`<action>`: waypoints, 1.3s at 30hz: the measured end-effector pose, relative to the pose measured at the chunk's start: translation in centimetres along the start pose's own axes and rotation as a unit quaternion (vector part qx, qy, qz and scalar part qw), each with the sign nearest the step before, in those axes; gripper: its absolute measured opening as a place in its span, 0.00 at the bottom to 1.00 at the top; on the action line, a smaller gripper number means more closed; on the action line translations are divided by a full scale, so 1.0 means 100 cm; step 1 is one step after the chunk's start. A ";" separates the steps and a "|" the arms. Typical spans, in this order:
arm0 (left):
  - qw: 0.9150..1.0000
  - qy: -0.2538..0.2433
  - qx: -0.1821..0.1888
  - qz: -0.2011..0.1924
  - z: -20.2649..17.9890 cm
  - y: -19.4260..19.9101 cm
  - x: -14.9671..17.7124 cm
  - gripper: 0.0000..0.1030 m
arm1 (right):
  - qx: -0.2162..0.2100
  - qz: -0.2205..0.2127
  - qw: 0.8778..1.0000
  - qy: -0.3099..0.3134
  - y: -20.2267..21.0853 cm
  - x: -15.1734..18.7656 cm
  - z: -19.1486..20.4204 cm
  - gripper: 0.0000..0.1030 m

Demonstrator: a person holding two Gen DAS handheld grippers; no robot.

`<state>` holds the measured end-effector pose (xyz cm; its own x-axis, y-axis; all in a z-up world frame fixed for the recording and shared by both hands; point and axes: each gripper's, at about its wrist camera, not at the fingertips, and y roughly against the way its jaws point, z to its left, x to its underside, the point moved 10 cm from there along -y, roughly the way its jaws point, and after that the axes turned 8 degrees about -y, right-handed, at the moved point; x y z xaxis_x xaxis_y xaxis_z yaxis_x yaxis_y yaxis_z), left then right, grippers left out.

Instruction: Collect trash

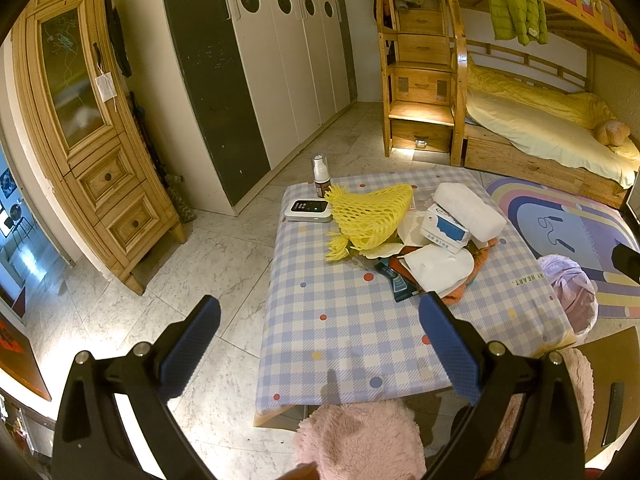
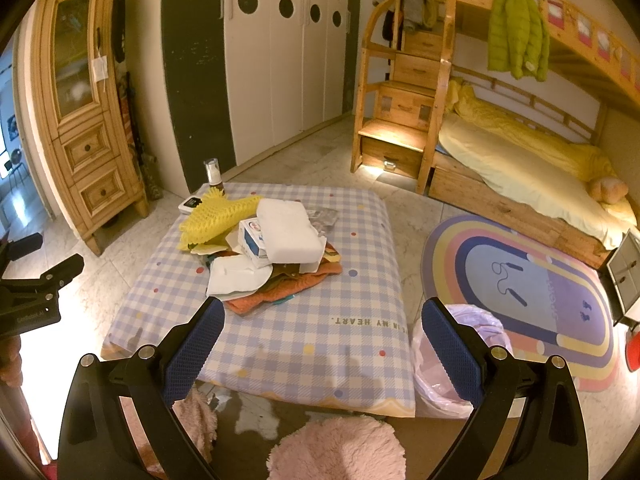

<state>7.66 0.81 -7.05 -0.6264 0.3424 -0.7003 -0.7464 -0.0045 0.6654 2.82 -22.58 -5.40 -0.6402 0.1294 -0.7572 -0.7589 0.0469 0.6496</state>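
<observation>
A pile of trash lies on the low checked table [image 1: 340, 320] [image 2: 312, 340]: yellow foam netting [image 1: 368, 212] [image 2: 212, 216], a white foam block [image 1: 468, 208] [image 2: 292, 232], a small blue-and-white box [image 1: 444, 228] [image 2: 252, 240], white paper [image 1: 436, 268] [image 2: 236, 276] and orange wrappers [image 2: 276, 296]. A bin lined with a pink bag [image 1: 572, 292] [image 2: 452, 364] stands at the table's right side. My left gripper [image 1: 320, 344] is open and empty above the table's near left edge. My right gripper [image 2: 324, 344] is open and empty above the table's near right, beside the bin.
A spray bottle [image 1: 320, 176] [image 2: 214, 176] and a white device [image 1: 308, 210] [image 2: 192, 203] sit at the table's far left corner. A pastel rug [image 2: 528, 292], a bunk bed [image 2: 520, 160], wardrobes [image 1: 280, 60] and a wooden cabinet [image 1: 92, 140] surround it.
</observation>
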 end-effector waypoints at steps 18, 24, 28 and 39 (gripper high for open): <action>1.000 0.000 0.000 0.001 0.001 0.000 0.001 0.94 | 0.001 0.001 1.000 0.000 -0.004 -0.001 0.002 0.94; 1.000 0.000 0.004 0.009 0.006 -0.009 0.012 0.94 | -0.014 -0.006 1.000 0.001 -0.010 -0.004 -0.001 0.94; 1.000 0.013 0.023 0.017 0.005 -0.021 0.015 0.94 | -0.025 -0.006 1.000 0.004 -0.032 0.000 0.000 0.94; 0.999 0.002 0.017 0.038 -0.004 -0.072 0.012 0.94 | -0.047 0.012 0.998 0.028 -0.094 -0.004 0.015 0.94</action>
<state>12.15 0.90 -12.77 -0.6821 0.3376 -0.6487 -0.6889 0.0011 0.7249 10.42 -21.58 -11.11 -0.6627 0.0734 -0.7453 -0.7488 -0.0500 0.6609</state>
